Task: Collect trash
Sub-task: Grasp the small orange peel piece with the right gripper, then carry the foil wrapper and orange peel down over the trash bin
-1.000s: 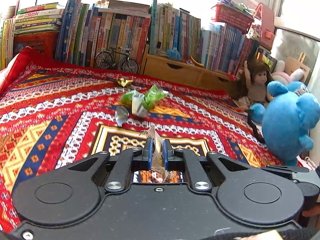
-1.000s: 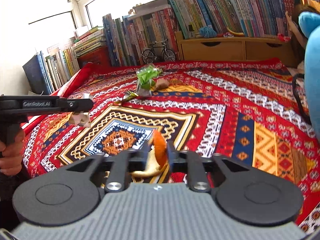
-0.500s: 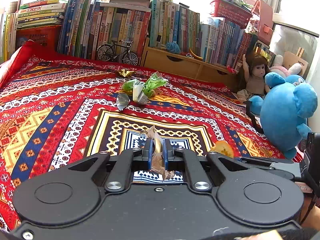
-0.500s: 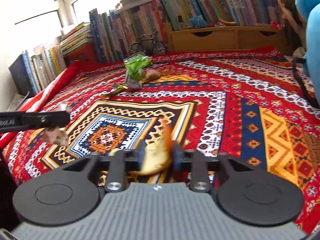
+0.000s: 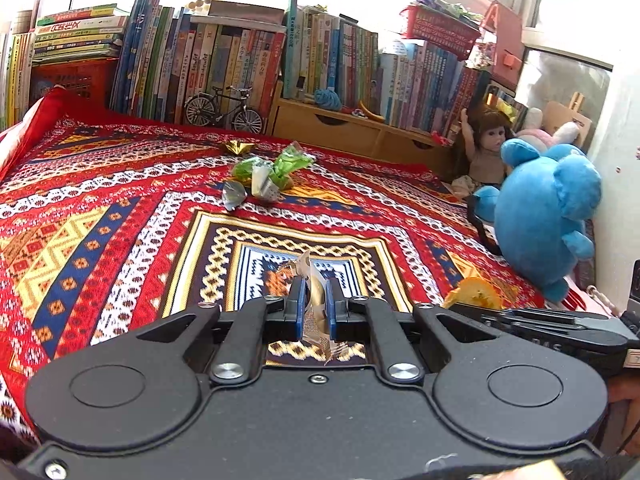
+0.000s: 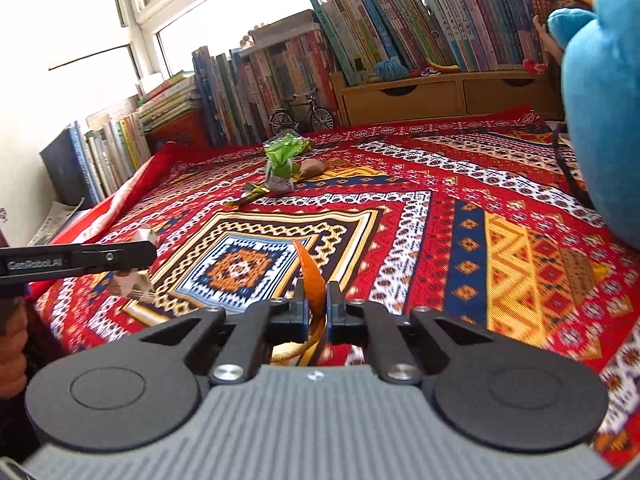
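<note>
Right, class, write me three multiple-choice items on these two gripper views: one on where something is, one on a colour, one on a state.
1. Where does the model bicycle stand?
A. Before the row of books at the far edge of the cloth
B. On the blue plush toy
C. Between the left gripper's fingers

2. What colour is the peel in the right gripper?
A. Green
B. Orange
C. Purple

3. What is the left gripper doing?
A. Standing wide open and empty
B. Resting flat on the books
C. Shut on a crumpled wrapper

Answers: 1 A, the bicycle stands against the book spines behind the patterned cloth. 2 B, the curled strip pinched there is orange. 3 C, the blue pads press the wrapper from both sides.
</note>
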